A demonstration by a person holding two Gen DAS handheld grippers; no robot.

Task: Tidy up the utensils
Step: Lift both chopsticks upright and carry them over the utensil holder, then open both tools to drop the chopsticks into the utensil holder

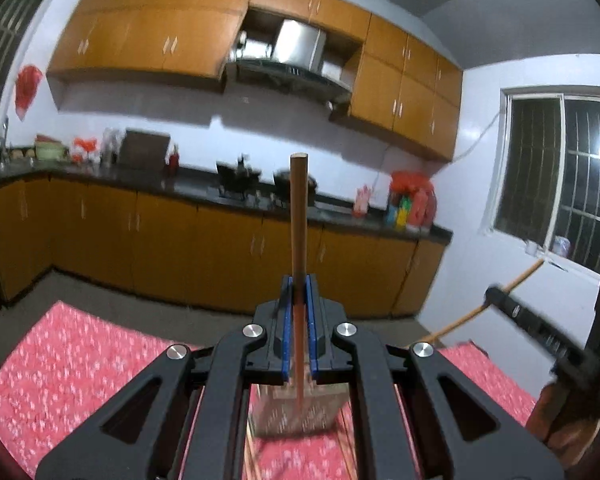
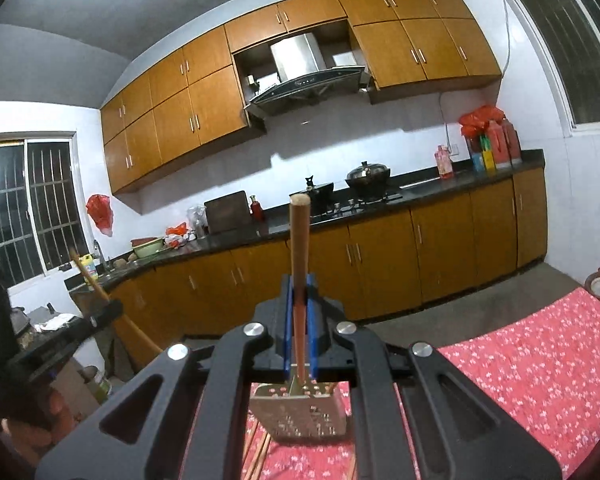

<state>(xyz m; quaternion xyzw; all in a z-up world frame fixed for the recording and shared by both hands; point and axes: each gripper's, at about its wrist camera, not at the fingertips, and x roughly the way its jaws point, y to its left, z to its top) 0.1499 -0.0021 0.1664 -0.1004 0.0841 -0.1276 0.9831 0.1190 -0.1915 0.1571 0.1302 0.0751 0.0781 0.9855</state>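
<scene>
The left gripper [image 1: 299, 280] had its blue pads [image 1: 287, 320] pinched tight on the wooden handle of a slotted spatula [image 1: 299, 216]. The handle ran straight out between the pads and away from the hand, almost level, its rounded end pointing at the kitchen counter [image 1: 204, 190]. The perforated metal blade [image 1: 296, 412] hung behind and below the pads, over the red flowered tablecloth [image 1: 80, 360].

The right gripper [image 2: 299, 280] mirrored it: its pads [image 2: 287, 320] were clamped on the handle of a second spatula [image 2: 299, 236], the handle end aimed at the stove [image 2: 360, 200] and the holed blade [image 2: 304, 412] held low above the same cloth [image 2: 540, 360]. A few thin sticks, perhaps chopsticks [image 2: 260, 452], lay on the cloth under that blade.

Each tool was already lifted clear of the table, so neither hand had to reach for anything. From the left camera the other gripper and its angled handle [image 1: 512, 284] showed off to the right. From the right camera the left one's handle [image 2: 92, 276] showed off to the left. So the two stood side by side, well apart.

What mattered next, I judged, was the long axis. With blades nearest the hands and handles leading, the spatulas would go handle-first into any holder unless the wrists turned. No holder or rack was in sight, so I could not tell where they were bound.
</scene>
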